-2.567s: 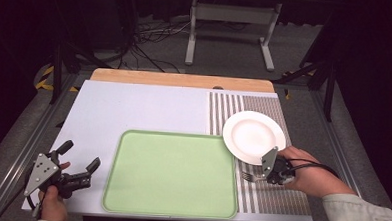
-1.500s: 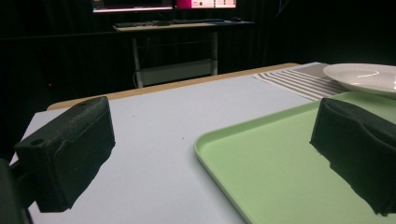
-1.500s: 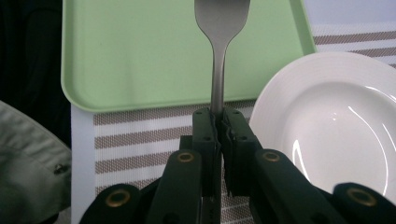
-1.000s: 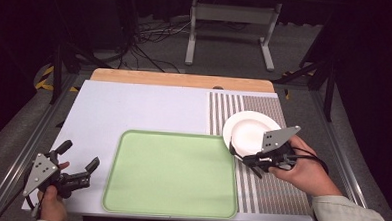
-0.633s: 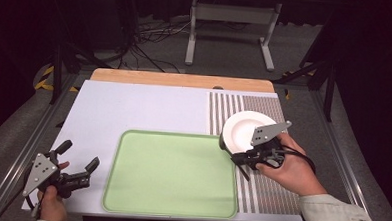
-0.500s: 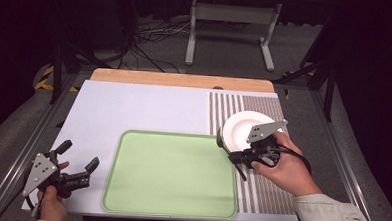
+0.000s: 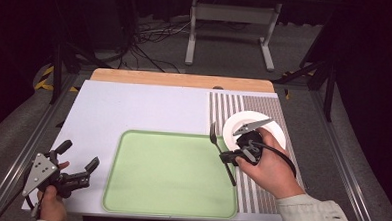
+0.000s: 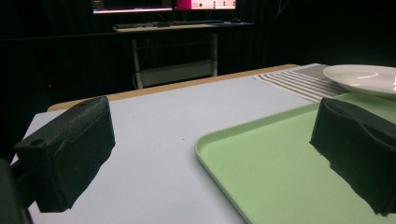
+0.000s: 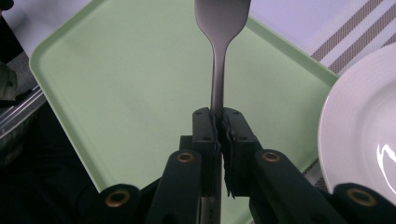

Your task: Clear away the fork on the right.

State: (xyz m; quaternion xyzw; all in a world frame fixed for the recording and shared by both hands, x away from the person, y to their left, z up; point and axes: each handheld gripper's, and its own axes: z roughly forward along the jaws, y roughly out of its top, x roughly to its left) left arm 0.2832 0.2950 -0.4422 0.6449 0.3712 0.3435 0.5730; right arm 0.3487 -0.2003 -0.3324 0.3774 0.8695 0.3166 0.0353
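My right gripper is shut on the handle of a metal fork, held over the right edge of the green tray. In the right gripper view the pads clamp the fork, its head pointing out over the tray. The white plate lies just right of that hand on the striped mat. My left gripper rests at the table's front left corner, open, with nothing between its jaws. In the left gripper view they frame the tray's corner.
A white mat covers the table left of the striped mat, and a wooden strip runs along the far edge. The plate is bare. Stands and cables sit on the dark floor beyond the table.
The right gripper took the fork from the striped mat, lifted it beside the plate and carried it left to the tray's right edge. The left gripper has stayed put.
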